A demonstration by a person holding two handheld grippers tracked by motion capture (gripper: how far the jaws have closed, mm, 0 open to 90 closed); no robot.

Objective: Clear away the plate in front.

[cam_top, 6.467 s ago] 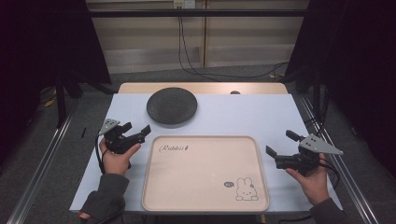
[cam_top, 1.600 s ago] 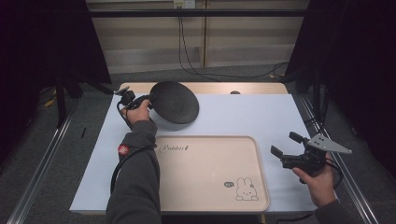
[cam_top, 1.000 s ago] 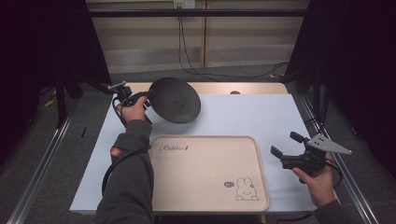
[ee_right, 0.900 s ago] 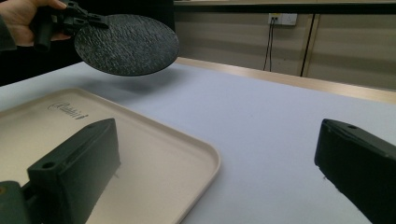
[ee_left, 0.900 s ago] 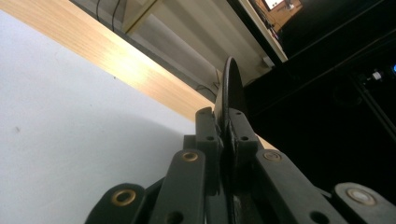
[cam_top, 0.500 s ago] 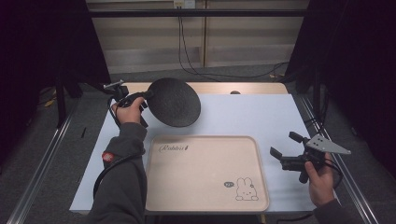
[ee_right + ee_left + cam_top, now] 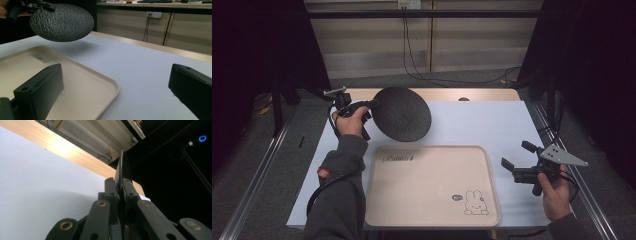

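Left gripper [image 7: 371, 104] clamped tight on rim of black plate [image 7: 404, 114]; edge grip likely chosen because flat plate offers no other hold. Plate lifted off table [image 7: 492, 125], tilted, hanging over far-left area just beyond tray [image 7: 432, 187]. Tray bare, probably the destination. Right gripper [image 7: 514, 165] jaws wide apart, empty, low beside tray's right edge, apparently waiting.

The round plate [image 7: 403, 113] is black with a rough, pebbled texture. The tray [image 7: 432, 186] is pale beige, with dark script near one corner and a small white rabbit drawing [image 7: 475, 202] at another. The table [image 7: 492, 125] is white with a light wood strip along its far edge.
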